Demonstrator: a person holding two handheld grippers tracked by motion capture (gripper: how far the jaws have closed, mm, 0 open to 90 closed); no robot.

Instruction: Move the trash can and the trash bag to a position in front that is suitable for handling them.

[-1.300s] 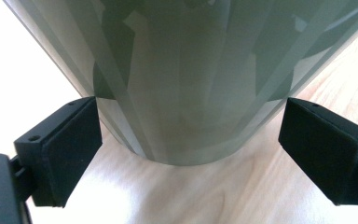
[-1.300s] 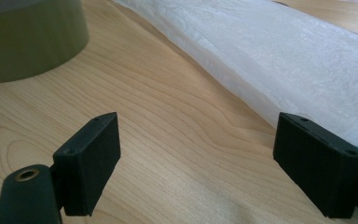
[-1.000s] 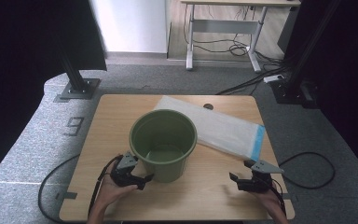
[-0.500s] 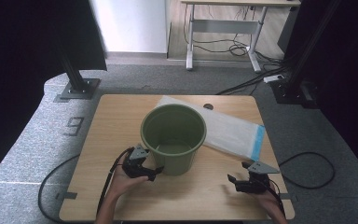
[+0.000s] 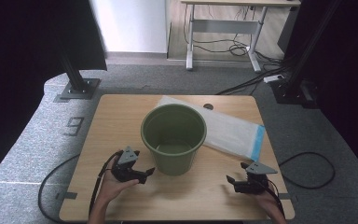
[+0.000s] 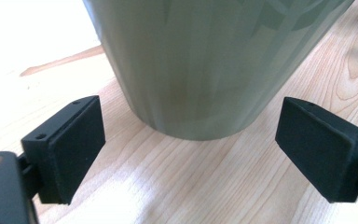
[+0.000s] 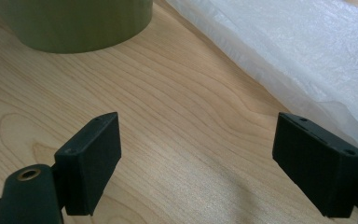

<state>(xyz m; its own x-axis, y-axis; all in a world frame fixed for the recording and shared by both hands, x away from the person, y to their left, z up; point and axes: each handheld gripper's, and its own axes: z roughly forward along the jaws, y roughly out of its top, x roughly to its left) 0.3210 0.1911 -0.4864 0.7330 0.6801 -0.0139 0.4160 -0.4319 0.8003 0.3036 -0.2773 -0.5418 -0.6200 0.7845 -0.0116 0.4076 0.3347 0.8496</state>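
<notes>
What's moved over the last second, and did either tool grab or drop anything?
The green bucket slid a little right and away from the person across the table. The left tool followed it rightward and sits open at its base, gripping nothing. The right tool stayed open at the near right corner, and the white bag behind the bucket did not move.

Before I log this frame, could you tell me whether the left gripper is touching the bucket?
Apart. In the left gripper view, bare table shows between the open left gripper and the bucket.
</notes>
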